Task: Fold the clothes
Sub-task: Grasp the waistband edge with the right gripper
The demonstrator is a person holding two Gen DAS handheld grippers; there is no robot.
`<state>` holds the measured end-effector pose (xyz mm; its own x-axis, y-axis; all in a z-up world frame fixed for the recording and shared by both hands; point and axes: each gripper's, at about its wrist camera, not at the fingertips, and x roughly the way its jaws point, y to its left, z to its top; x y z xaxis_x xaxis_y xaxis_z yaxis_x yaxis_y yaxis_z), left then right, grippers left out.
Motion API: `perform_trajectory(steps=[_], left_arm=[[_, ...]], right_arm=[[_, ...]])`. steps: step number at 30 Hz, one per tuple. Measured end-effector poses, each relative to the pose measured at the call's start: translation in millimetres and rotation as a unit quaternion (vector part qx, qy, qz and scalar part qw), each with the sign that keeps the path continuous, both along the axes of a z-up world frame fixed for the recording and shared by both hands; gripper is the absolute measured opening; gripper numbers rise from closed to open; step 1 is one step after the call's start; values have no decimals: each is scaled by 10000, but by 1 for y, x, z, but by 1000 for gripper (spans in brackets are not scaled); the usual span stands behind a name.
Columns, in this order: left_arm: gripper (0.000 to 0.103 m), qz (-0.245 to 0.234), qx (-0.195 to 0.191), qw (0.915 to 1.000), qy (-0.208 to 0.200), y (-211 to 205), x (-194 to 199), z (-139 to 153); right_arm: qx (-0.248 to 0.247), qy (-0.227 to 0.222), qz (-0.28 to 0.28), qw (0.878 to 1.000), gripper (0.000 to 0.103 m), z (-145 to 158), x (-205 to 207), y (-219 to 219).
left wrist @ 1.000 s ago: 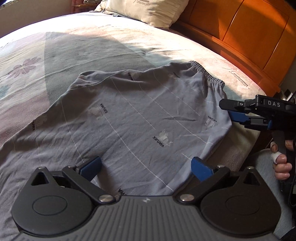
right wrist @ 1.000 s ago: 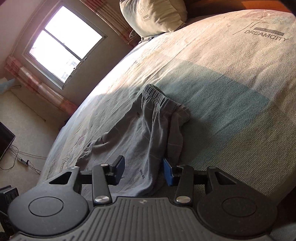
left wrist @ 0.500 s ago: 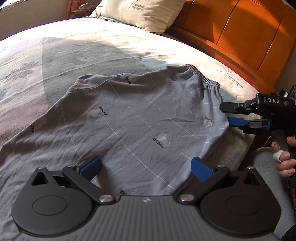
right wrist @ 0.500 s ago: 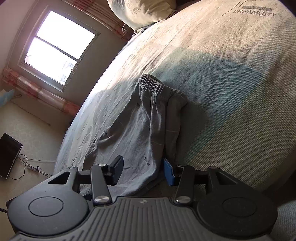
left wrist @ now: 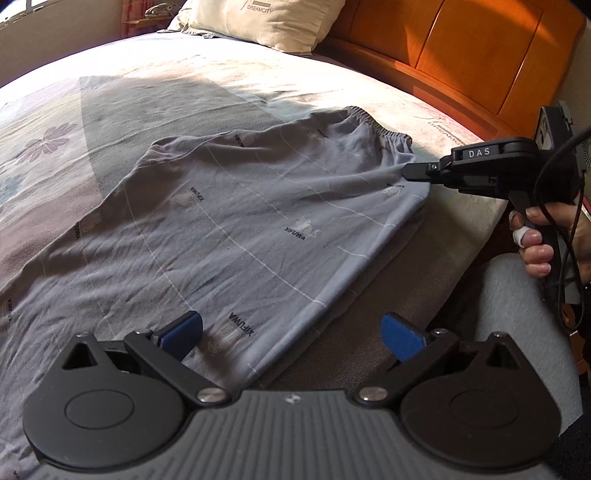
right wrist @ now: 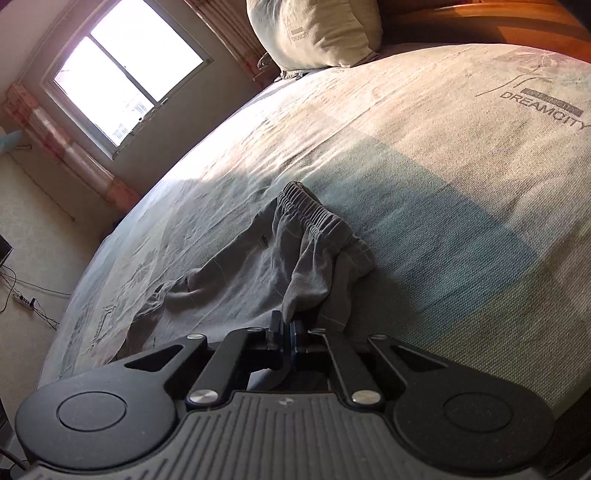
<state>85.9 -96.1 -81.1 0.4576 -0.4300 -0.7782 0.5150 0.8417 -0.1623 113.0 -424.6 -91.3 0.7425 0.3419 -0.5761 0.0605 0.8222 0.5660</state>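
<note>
The grey trousers (left wrist: 258,221) lie spread flat on the bed (left wrist: 147,92), their elastic waistband (left wrist: 373,123) toward one o'clock in the left wrist view and the legs running off toward eight o'clock. Their long folded edge runs diagonally from about two o'clock down to six, close to the bed's near side, with only a narrow strip of bare cover beyond it.

The right tongs (right wrist: 286,330) are clenched on a fold of the trousers' cloth near the waistband corner; in the left wrist view their tips (left wrist: 410,171) meet the fabric at two o'clock and wrinkles fan out from that spot. A hand (left wrist: 546,236) grips the handle at three o'clock, past the bed's edge.

The left tongs (left wrist: 291,332) are released, spread wide, one blue pad (left wrist: 184,332) over the cloth and the other (left wrist: 400,336) over bare cover, straddling the folded edge at six o'clock.

Toward eleven and twelve o'clock the bed lies wide and free up to the pillow (left wrist: 266,20). The wooden headboard (left wrist: 461,48) closes off one o'clock. In the right wrist view a window (right wrist: 125,79) stands at ten o'clock.
</note>
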Motion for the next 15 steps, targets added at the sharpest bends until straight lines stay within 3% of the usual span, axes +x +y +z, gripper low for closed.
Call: perform_trajectory(steps=[9,15], left_arm=[[102,-43,-29,9999,-126,-1,-9,2],[102,181,-47,9993,-328,13,-8,11]], right_arm=[[-283,-39,-183,9994,3,4,-5,-3],[-353,80,-304,9989,3,6,-9,-8]])
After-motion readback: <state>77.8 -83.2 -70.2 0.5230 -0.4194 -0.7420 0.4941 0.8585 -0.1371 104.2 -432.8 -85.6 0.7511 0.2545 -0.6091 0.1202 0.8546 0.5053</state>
